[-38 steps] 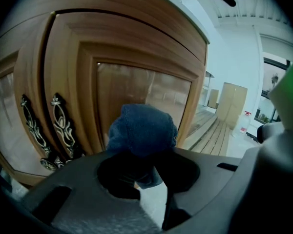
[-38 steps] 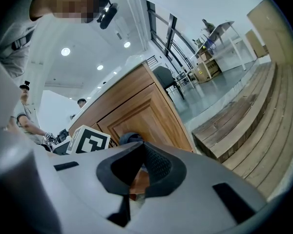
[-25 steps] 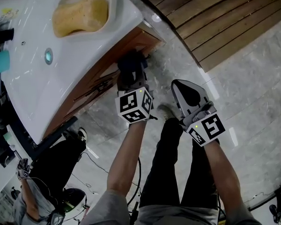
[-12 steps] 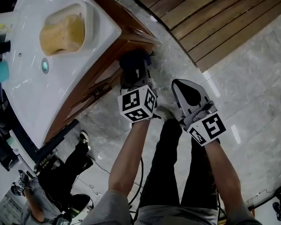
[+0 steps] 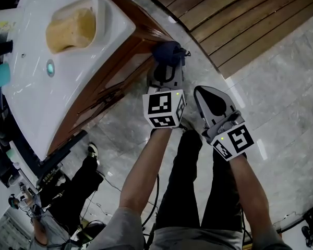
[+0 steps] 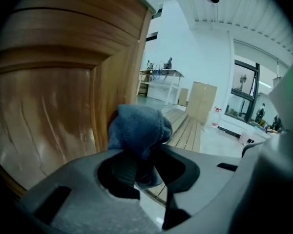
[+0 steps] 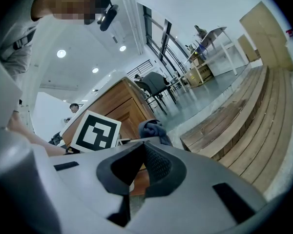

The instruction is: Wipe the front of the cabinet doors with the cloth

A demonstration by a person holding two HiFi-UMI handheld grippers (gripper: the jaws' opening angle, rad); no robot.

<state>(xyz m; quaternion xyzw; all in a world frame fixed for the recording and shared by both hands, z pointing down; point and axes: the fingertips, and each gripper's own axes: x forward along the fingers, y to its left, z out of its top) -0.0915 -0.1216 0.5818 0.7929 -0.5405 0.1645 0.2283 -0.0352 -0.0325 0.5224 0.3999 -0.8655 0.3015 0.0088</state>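
Observation:
A wooden cabinet (image 5: 126, 66) stands under a white basin. My left gripper (image 5: 166, 66) is shut on a dark blue cloth (image 5: 167, 52), pressed against the cabinet front near its right corner. In the left gripper view the cloth (image 6: 139, 126) bulges out of the jaws and touches the right edge of the wooden door (image 6: 49, 106). My right gripper (image 5: 211, 102) hangs beside the left one over the floor, away from the cabinet, shut with nothing in it. From the right gripper view the cloth (image 7: 154, 129) and the cabinet (image 7: 115, 105) show beyond the shut jaws.
The white basin top (image 5: 26, 92) holds a yellow sponge (image 5: 70, 29). A wooden slatted deck (image 5: 235, 20) lies to the right on the grey stone floor (image 5: 281, 113). Another person (image 5: 68, 191) is low at the left, and the wearer's legs (image 5: 193, 191) stand below the grippers.
My left gripper has slid the cloth to the right along the cabinet front, up to its right corner. The right gripper has barely moved.

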